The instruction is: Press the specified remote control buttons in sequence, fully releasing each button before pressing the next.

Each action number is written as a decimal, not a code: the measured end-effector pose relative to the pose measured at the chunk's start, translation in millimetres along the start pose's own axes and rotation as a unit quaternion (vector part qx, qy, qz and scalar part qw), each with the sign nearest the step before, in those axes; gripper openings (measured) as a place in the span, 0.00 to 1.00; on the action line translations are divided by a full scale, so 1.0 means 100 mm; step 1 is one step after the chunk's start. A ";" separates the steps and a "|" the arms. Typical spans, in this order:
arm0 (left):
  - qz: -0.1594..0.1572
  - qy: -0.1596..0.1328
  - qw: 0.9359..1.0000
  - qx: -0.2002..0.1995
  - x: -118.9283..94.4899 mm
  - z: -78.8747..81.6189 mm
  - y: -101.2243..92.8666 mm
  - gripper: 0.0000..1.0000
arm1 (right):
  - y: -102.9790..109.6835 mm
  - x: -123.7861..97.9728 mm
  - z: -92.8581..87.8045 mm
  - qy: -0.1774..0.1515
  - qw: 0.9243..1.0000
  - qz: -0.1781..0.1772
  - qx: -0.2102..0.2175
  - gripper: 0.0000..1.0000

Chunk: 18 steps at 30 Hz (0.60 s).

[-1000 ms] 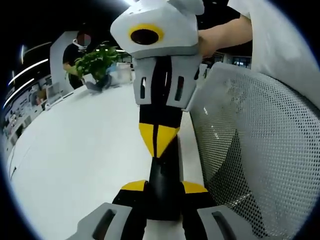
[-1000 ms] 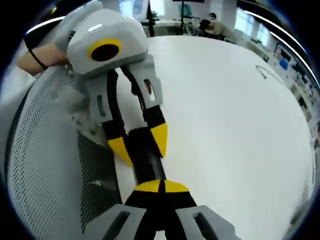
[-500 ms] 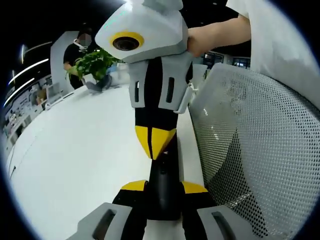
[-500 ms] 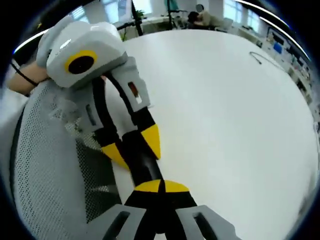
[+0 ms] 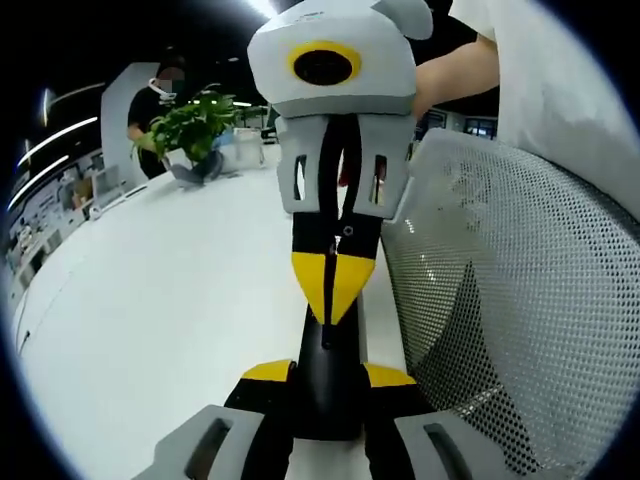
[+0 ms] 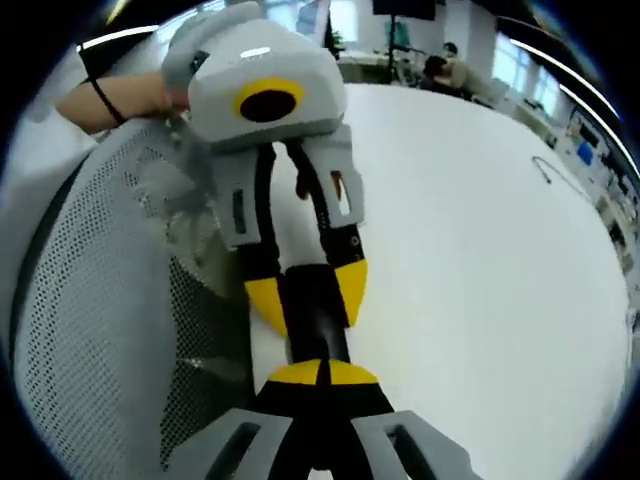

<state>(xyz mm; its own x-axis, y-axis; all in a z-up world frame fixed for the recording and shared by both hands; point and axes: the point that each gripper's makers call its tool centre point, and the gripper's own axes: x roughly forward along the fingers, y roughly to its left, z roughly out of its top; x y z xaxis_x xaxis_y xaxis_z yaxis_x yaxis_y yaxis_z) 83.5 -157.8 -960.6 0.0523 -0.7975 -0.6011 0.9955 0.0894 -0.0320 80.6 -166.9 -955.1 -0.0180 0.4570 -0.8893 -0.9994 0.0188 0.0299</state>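
My left gripper [image 5: 328,374] is clamped on the remote [image 5: 328,405]. In the left gripper view the yellow fingertips [image 5: 268,372] sit one on each side of the black body, partly open, only as wide as the remote. The remote runs straight out ahead between them.

My right gripper [image 5: 334,288] comes at me from the far end, nose down, fingers pressed together into a single yellow point. That point sits on the top face of the remote, just beyond my left fingertips. I can't make out which button is under it.

In the right gripper view, my right gripper [image 6: 322,373] shows both yellow tips meeting with no gap and nothing held between them. They touch the near end of the remote [image 6: 318,325]. Ahead of them, the left gripper [image 6: 308,295] faces me with the remote between its two fingers.

The table [image 5: 170,300] lies under and to the left of my left fingers. The mesh chair [image 5: 520,300] is close on their right, and the plant [image 5: 195,120] is far ahead on the left.
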 end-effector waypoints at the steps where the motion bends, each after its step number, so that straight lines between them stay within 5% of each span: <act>1: 0.000 0.000 1.000 0.000 0.00 0.00 0.00 0.25 | 0.00 0.00 0.00 0.004 1.000 -0.004 -0.004 0.00; 6: -0.001 -0.001 1.000 -0.001 0.00 0.00 0.00 0.25 | 0.01 0.02 0.00 0.026 0.996 -0.028 -0.081 0.00; 10: -0.001 0.001 1.000 0.001 0.00 0.00 0.00 0.25 | -0.02 0.03 0.01 0.021 0.998 -0.040 -0.053 0.00; 15: -0.001 0.001 1.000 0.001 0.01 0.01 0.00 0.25 | 0.00 0.04 0.02 0.028 0.994 -0.065 -0.078 0.00; 18: -0.001 0.001 1.000 0.001 0.01 0.00 0.00 0.25 | -0.02 0.03 0.03 0.011 0.998 -0.055 -0.043 0.00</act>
<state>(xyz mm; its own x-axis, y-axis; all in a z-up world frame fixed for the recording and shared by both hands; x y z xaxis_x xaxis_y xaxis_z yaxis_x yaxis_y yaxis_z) 83.5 -158.5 -960.7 0.0506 -0.7959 -0.6033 0.9956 0.0875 -0.0320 82.4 -163.4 -956.2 0.0924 0.4368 -0.8948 -0.9942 -0.0085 -0.1068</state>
